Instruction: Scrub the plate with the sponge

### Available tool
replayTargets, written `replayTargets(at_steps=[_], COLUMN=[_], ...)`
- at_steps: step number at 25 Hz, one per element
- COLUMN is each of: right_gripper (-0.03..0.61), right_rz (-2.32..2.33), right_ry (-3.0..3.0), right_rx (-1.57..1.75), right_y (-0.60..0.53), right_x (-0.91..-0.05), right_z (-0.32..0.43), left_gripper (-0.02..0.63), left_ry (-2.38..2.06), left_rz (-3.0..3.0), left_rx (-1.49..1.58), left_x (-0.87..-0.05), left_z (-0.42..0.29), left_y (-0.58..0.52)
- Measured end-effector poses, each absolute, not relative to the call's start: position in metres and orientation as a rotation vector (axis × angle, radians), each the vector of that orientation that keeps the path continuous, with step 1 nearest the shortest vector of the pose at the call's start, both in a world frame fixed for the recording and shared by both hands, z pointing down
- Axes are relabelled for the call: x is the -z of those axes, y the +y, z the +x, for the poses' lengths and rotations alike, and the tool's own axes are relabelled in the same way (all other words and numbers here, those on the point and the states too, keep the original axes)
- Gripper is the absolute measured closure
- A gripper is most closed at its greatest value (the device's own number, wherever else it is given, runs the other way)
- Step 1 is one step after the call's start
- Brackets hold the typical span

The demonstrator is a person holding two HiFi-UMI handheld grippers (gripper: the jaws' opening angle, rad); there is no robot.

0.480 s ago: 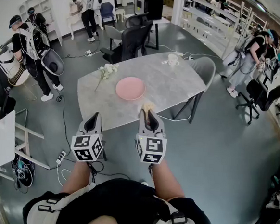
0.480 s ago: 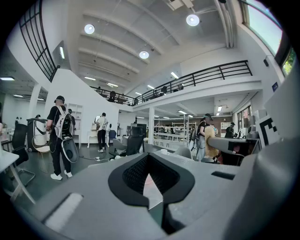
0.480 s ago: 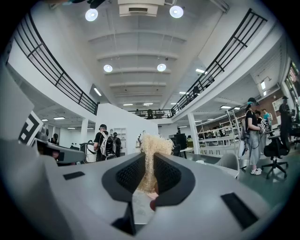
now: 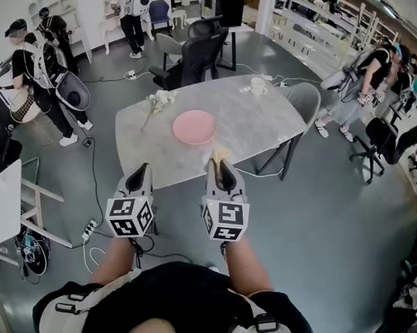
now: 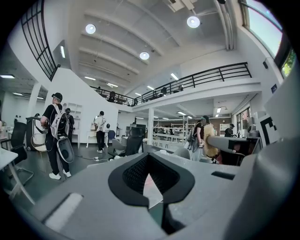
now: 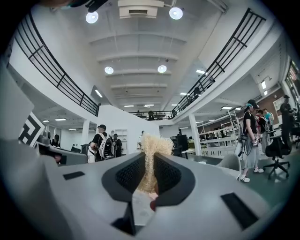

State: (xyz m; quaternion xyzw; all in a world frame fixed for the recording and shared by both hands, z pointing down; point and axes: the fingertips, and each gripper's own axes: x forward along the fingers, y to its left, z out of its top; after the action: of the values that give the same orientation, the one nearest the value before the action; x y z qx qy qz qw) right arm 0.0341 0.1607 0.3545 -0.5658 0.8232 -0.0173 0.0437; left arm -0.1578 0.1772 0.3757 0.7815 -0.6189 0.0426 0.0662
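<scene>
Left gripper (image 4: 143, 170): fingers (image 5: 131, 176) closed together, nothing btwn them. Right gripper (image 4: 221, 164): fingers (image 6: 168, 176) clamped on the sponge (image 6: 151, 145), a pale fibrous tuft sticking out past the tips. Both grippers held side by side in front of the person, tips toward the table (image 4: 262, 120). Pink plate (image 4: 194, 129) lies flat near the table's centre, apart from both grippers; sponge not touching it. White flowers (image 4: 158, 102) lie left of plate; cup (image 4: 257, 87) at far side. Other persons stand around the room
</scene>
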Motion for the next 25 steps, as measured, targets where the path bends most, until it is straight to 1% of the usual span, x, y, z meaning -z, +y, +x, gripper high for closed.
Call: replayTargets(at_steps=[11, 25], right_gripper=[0.528, 0.528], right_rz=[-1.769, -1.835], right_ry=[2.518, 2.491], right_rx=[0.045, 0.017], right_y=[0.166, 0.160], right_x=[-0.358, -0.365], right_z=[0.019, -0.043], left_gripper=[0.609, 0.609], left_ry=[-1.826, -1.760], left_rz=[2.386, 2.410], left_rx=[-0.114, -0.061], left_x=[-0.376, -0.388], left_z=[-0.166, -0.231], left_y=[0.176, 0.160])
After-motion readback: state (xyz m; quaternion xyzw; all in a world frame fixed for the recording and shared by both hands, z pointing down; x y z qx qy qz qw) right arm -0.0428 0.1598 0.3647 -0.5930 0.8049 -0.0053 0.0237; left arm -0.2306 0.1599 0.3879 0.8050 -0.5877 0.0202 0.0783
